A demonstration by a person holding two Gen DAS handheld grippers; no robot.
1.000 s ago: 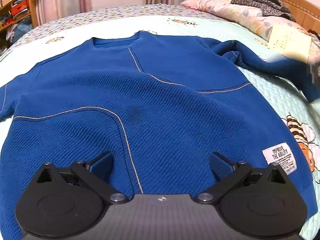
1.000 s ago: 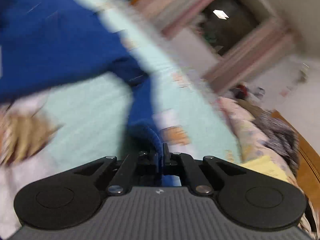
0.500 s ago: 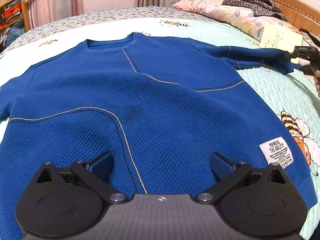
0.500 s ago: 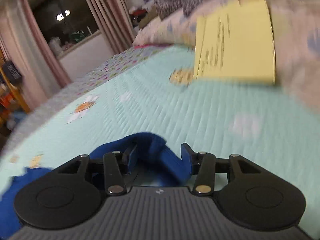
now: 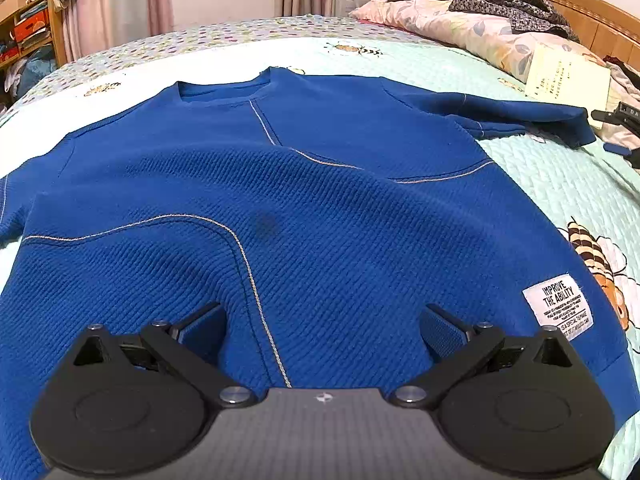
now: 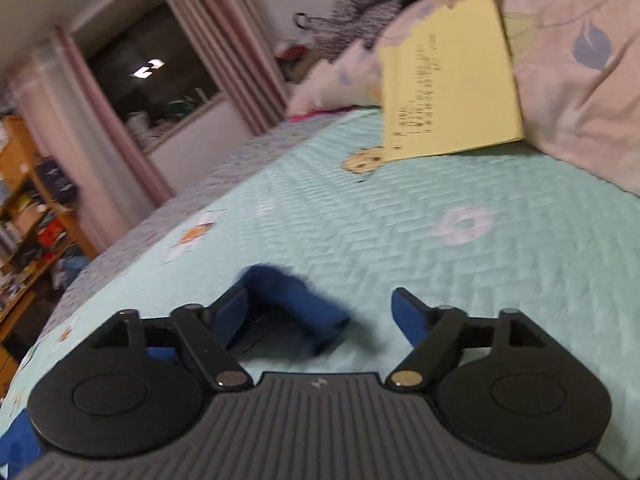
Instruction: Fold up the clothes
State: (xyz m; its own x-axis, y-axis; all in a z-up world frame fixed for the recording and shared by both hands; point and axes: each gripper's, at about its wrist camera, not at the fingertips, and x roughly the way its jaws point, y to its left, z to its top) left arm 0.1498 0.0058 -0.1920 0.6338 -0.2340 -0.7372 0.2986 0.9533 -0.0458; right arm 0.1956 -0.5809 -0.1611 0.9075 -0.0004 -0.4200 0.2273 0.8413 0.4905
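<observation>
Right hand-held gripper jaws opening, sleeve cuff dropped between them, now stretched flat on bed. Left hand-held gripper released above sweater. Folding can start.

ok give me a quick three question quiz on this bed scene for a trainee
1. True or false: the blue sweater lies spread flat on the bed.
2. Which is between the right gripper fingers? A the sleeve end, B the yellow paper, C a pillow.
3. Fill in: the white label on the sweater begins "IMPROVE THE ____".

Key: 1 true; 2 A, lying loose as the fingers open; 3 ABILITY.
</observation>
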